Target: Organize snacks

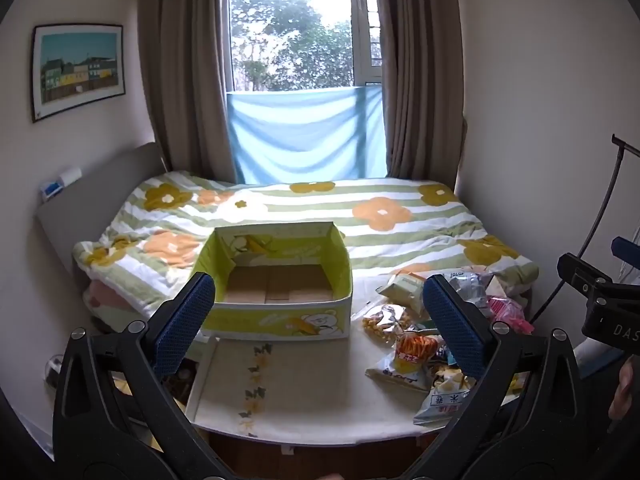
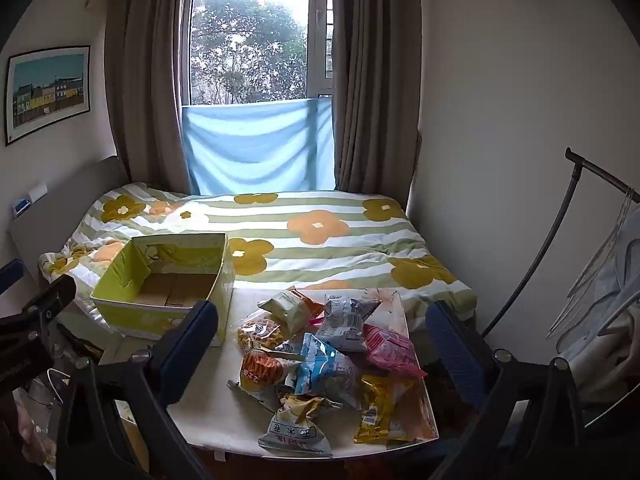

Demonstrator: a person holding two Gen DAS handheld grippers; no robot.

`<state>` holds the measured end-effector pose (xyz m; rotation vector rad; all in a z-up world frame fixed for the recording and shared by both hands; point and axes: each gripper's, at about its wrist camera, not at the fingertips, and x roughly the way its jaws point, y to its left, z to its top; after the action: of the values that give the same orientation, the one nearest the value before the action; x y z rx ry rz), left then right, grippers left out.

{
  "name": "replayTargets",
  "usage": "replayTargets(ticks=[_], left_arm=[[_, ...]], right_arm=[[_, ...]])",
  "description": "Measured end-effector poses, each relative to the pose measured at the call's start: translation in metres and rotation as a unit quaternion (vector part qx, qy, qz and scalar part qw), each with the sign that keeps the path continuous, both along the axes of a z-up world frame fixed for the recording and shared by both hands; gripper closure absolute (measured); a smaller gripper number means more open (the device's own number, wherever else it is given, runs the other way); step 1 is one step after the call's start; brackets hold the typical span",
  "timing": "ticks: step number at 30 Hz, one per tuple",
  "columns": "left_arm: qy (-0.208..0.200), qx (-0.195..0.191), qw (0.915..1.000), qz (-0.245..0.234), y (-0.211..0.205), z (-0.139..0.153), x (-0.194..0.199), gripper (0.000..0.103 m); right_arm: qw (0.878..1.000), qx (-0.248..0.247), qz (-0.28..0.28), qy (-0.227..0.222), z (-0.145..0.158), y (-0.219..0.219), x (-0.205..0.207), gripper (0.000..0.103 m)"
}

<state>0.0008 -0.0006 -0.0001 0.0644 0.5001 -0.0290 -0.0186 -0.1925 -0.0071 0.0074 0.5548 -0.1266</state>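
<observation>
On the far left wall hangs a framed picture point(image 1: 78, 70) of coloured houses; below it the grey headboard point(image 1: 96, 196) runs along the bed point(image 1: 384, 232), which wears a green-striped quilt with orange and mustard flowers; behind the bed, brown curtains point(image 1: 180, 80) flank a window point(image 1: 292, 28) whose lower part is covered by a pale blue cloth point(image 1: 308, 136).

The left gripper point(image 1: 318, 316) hangs over the near edge of the white counter point(image 1: 304, 380), tilted downward, its jaws spread wide with nothing between the blue pads; directly ahead of it, on the left part of the counter, stands the green cardboard box point(image 1: 276, 322), open at the top, its brown bottom bare, its far side against the quilt.

To the right of the box, apart from it, the snack packets point(image 2: 320, 360) lie in a loose overlapping heap on the right half of the counter: a pale yellow packet point(image 2: 288, 308) and a grey-white one point(image 2: 348, 316) at the back, a pink one point(image 2: 388, 346) on the right, a light blue one point(image 2: 324, 368) in the middle, an orange one point(image 2: 260, 368) on the left, a gold one point(image 2: 380, 408) and a white-and-yellow one point(image 2: 296, 428) nearest the edge.

The right gripper point(image 2: 320, 348) hovers above this heap, jaws likewise fully released, touching no packet; at the far right a dark clothes rack point(image 2: 576, 200) holds wire hangers point(image 2: 604, 264).
</observation>
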Motion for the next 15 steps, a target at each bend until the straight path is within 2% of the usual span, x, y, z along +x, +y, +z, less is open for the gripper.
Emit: replayTargets(ticks=[7, 10, 15], left_arm=[[-0.008, -0.017, 0.9998, 0.001, 0.008, 0.001, -0.002, 0.0], [-0.01, -0.004, 0.9999, 0.001, -0.001, 0.001, -0.005, 0.0], [-0.007, -0.006, 1.0, 0.0, -0.003, 0.001, -0.007, 0.0]], right_arm=[[1.0, 0.003, -0.001, 0.003, -0.001, -0.001, -0.002, 0.0], [1.0, 0.003, -0.003, 0.004, -0.005, 0.0, -0.001, 0.0], [1.0, 0.008, -0.004, 0.004, -0.003, -0.001, -0.002, 0.0]])
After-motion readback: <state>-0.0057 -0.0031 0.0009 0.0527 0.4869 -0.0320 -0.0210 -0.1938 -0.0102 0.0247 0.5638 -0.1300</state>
